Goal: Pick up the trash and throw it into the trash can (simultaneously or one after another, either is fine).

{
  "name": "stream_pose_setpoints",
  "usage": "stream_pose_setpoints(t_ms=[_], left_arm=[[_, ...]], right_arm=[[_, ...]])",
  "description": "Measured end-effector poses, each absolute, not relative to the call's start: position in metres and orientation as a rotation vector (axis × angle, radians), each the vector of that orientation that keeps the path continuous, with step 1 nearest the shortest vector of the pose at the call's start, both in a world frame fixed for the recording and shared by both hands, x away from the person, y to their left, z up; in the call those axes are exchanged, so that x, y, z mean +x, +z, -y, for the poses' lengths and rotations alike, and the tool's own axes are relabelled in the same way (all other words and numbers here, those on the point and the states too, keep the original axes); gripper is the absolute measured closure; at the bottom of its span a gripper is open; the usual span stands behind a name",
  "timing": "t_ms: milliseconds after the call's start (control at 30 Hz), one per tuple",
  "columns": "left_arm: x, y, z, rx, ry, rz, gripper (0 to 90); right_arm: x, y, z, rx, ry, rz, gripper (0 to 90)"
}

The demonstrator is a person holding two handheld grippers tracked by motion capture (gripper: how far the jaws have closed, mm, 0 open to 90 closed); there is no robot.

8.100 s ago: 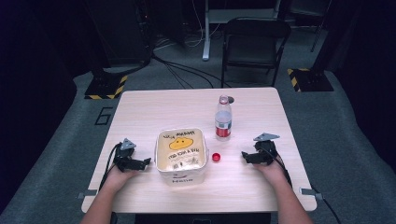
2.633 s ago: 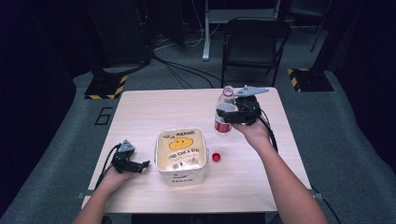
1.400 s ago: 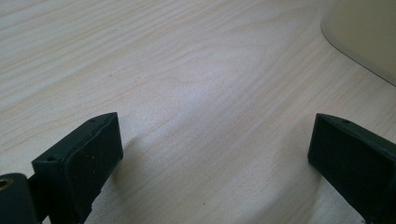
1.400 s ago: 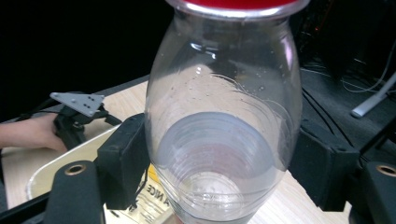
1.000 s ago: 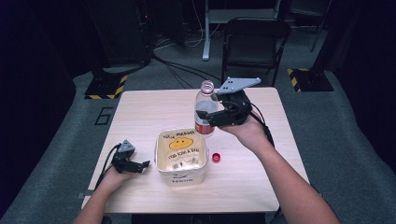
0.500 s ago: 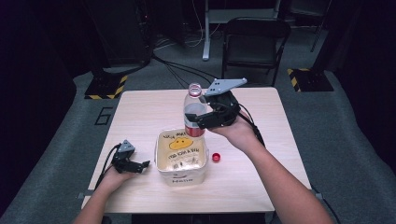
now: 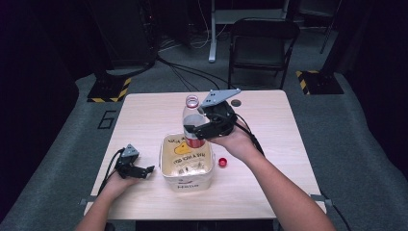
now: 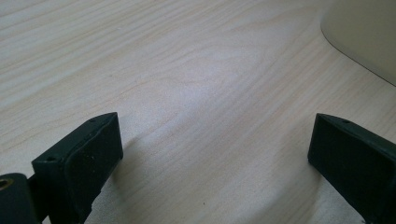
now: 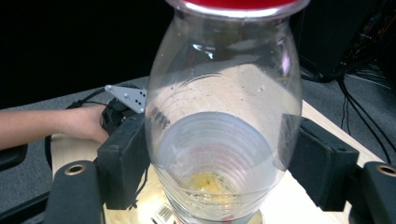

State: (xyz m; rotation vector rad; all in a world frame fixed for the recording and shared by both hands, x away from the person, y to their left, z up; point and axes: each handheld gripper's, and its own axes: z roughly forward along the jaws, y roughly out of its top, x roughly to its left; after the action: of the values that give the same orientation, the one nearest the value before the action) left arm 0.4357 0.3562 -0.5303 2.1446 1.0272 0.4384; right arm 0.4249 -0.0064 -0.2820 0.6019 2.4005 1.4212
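Right tongs (image 7: 192,131) pinching the clear bottle (image 7: 191,120) at mid-body, one pad on each side; in the right gripper view the jaws sit flush against the plastic. Bottle upright, uncapped, held in the air over the 12 o'clock edge of the cream tub (image 7: 186,166). Red cap (image 7: 222,162) lies on the tabletop (image 7: 269,139) just at the tub's 3 o'clock. Left tongs (image 7: 146,170) spread wide, nothing between the jaws, resting low on the tabletop at the tub's 9 o'clock, close to it but not touching.
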Motion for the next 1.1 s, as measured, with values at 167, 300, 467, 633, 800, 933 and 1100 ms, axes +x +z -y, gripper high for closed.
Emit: stream_pose_setpoints(t_ms=[167,300,467,633,800,933,1100], left_arm=[[0.436,-0.53,-0.356,2.141,0.437,-1.028,2.9],[0.436,-0.531,-0.356,2.14,0.439,-1.029,2.9],[0.436,-0.53,-0.356,2.143,0.437,-1.029,2.9],[0.436,-0.53,-0.356,2.148,0.437,-1.027,2.9],[0.436,-0.53,-0.356,2.143,0.435,-1.029,2.9],[0.436,-0.53,-0.356,2.143,0.44,-1.027,2.9],[0.436,-0.53,-0.356,2.148,0.435,-1.026,2.9]], right_arm=[[0.426,-0.293,0.003,0.609,1.414,-2.409,25.4],[0.427,-0.302,0.002,0.614,1.41,-2.411,25.4],[0.427,-0.312,0.0,0.621,1.398,-2.422,25.4],[0.429,-0.32,-0.002,0.629,1.384,-2.425,25.4],[0.431,-0.327,-0.001,0.64,1.375,-2.42,25.4],[0.433,-0.334,-0.001,0.658,1.369,-2.419,25.4],[0.436,-0.341,-0.001,0.68,1.36,-2.423,25.4]])
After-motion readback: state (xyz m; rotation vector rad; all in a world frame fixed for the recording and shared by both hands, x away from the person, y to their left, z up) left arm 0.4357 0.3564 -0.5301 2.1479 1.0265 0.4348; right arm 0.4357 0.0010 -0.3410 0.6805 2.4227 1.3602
